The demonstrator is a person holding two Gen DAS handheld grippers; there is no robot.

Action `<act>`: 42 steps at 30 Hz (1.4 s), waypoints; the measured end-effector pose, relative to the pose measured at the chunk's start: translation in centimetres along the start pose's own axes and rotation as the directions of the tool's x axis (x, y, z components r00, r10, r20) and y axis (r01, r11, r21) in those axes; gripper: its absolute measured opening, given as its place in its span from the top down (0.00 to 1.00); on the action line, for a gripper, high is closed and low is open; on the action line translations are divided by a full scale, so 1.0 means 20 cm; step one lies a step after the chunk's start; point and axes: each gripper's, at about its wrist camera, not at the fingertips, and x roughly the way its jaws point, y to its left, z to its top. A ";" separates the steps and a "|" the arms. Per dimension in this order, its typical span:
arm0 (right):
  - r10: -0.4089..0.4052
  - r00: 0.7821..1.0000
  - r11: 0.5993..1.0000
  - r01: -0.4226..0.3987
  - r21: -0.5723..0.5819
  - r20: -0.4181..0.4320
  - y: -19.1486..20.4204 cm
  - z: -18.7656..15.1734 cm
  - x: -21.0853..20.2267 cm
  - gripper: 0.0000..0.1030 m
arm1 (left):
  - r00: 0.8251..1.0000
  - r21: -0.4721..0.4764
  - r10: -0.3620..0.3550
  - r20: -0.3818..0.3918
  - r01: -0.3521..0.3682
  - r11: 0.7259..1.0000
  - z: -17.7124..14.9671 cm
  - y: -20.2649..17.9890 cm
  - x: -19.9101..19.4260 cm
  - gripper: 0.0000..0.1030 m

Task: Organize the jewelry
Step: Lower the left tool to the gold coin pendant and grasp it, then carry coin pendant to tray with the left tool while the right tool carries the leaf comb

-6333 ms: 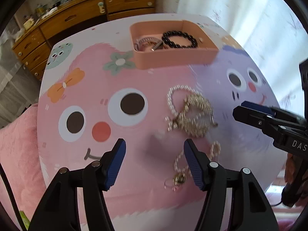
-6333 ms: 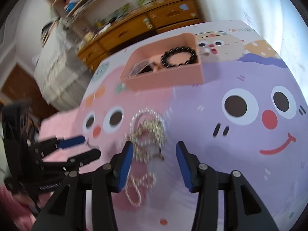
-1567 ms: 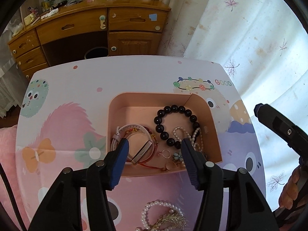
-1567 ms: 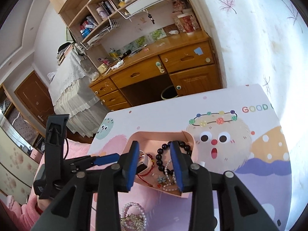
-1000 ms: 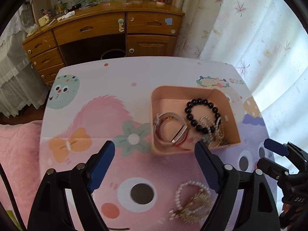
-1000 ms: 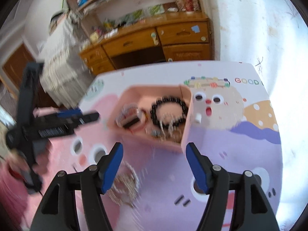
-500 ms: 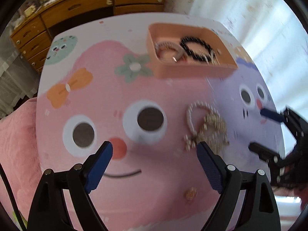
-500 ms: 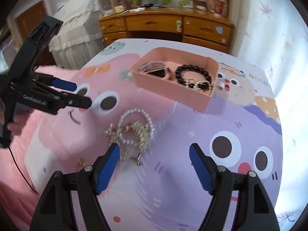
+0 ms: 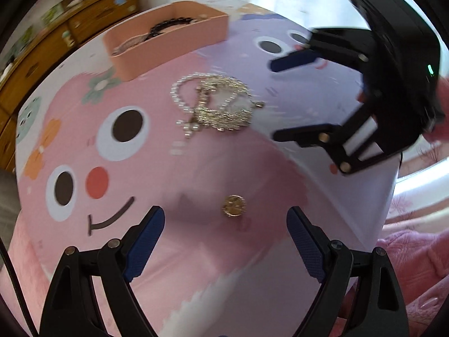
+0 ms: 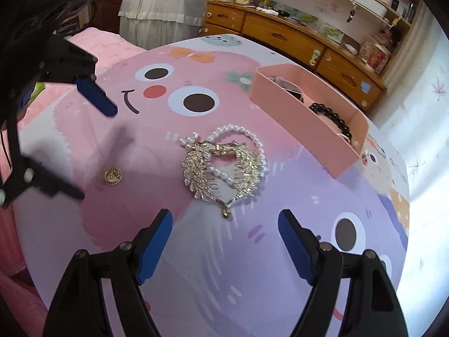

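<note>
Both tongs are brought down from the pink tray (image 10: 303, 118), left tongs (image 9: 224, 241) closing, right tongs (image 10: 224, 236) spread and empty, while the pearl-and-heart pile (image 10: 224, 165) at twelve o'clock and gold charm (image 9: 234, 205) are left unsorted on the surface (image 10: 252, 266).

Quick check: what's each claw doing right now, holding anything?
Left claw: closing slightly, empty, above the small gold brooch.
Right claw: open, empty, near the heart-shaped gold comb.
</note>
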 end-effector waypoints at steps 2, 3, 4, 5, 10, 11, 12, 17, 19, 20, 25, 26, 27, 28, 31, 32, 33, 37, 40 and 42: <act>0.009 1.000 1.000 -0.009 0.007 0.009 0.00 0.01 0.01 0.24 | 1.000 0.004 -0.003 0.007 0.003 1.000 -0.01 -0.01 0.02 0.27; 0.010 1.000 1.000 -0.010 0.005 0.012 0.00 0.01 0.02 0.24 | 1.000 0.002 -0.009 0.008 0.009 1.000 -0.02 -0.01 0.02 0.32; 0.009 1.000 1.000 -0.009 -0.001 0.016 0.01 0.02 0.03 0.24 | 1.000 0.000 -0.010 0.009 0.010 1.000 -0.02 -0.01 0.03 0.36; 0.005 1.000 1.000 -0.005 -0.004 0.016 0.01 0.03 0.04 0.24 | 1.000 -0.001 -0.005 0.012 0.005 1.000 -0.03 -0.03 0.04 0.38; 0.037 0.999 0.999 -0.037 0.022 0.014 0.01 0.06 0.09 0.24 | 1.000 -0.003 -0.008 0.025 0.008 1.000 -0.02 -0.03 0.06 0.64; 0.037 0.999 0.999 -0.037 0.023 0.013 0.01 0.07 0.10 0.23 | 1.000 -0.004 -0.014 0.025 0.015 1.000 -0.02 -0.03 0.06 0.65; 0.035 0.999 0.999 -0.036 0.023 0.012 0.01 0.07 0.11 0.23 | 1.000 -0.007 -0.016 0.025 0.016 1.000 -0.02 -0.03 0.06 0.68; 0.056 0.998 0.997 -0.056 0.048 0.009 -0.01 0.10 0.15 0.23 | 0.999 -0.005 -0.050 0.019 0.051 0.999 -0.03 -0.03 0.05 0.83; 0.064 0.998 0.997 -0.064 0.053 0.010 -0.02 0.10 0.16 0.22 | 0.998 -0.008 -0.051 0.020 0.052 0.999 -0.04 -0.03 0.05 0.83; 0.070 0.997 0.996 -0.071 0.057 0.010 -0.02 0.11 0.16 0.21 | 0.999 -0.010 -0.051 0.019 0.051 0.999 -0.04 -0.03 0.04 0.83; 0.098 0.995 0.992 -0.099 0.078 0.011 -0.04 0.12 0.19 0.21 | 0.998 -0.030 -0.054 0.012 0.055 0.998 -0.03 -0.03 0.05 0.83; 0.105 0.994 0.991 -0.105 0.080 0.010 -0.04 0.13 0.19 0.21 | 0.999 -0.034 -0.050 0.011 0.050 0.998 -0.02 -0.04 0.05 0.83; 0.117 0.993 0.989 -0.117 0.086 0.007 -0.05 0.13 0.20 0.21 | 0.999 -0.036 -0.049 0.009 0.049 0.998 -0.02 -0.02 0.05 0.83; 0.124 0.992 0.988 -0.124 0.090 0.005 -0.05 0.14 0.20 0.21 | 0.999 -0.041 -0.051 0.007 0.051 0.998 -0.02 -0.02 0.05 0.83; 0.137 0.990 0.985 -0.138 0.100 0.019 -0.06 0.13 0.20 0.21 | 0.999 -0.056 -0.051 0.005 0.051 0.997 -0.04 0.01 0.04 0.83; 0.131 0.991 0.986 -0.132 0.098 0.021 -0.06 0.13 0.20 0.25 | 0.999 -0.059 -0.052 0.004 0.052 0.997 -0.04 0.02 0.03 0.83; 0.124 0.992 0.988 -0.126 0.094 0.025 -0.06 0.13 0.19 0.27 | 0.999 -0.061 -0.052 0.002 0.052 0.997 -0.04 0.02 0.03 0.83; 0.128 0.992 0.987 -0.129 0.094 0.022 -0.07 0.13 0.19 0.28 | 0.999 -0.086 -0.051 -0.003 0.051 0.995 0.01 0.06 0.06 0.83; 0.130 0.991 0.986 -0.131 0.101 0.020 -0.07 0.13 0.19 0.28 | 0.999 -0.120 -0.043 -0.002 0.042 0.992 0.04 0.10 0.07 0.83; 0.144 0.989 0.983 -0.145 0.116 0.021 -0.07 0.13 0.19 0.28 | 0.999 -0.146 -0.039 0.003 0.039 0.989 0.05 0.12 0.06 0.83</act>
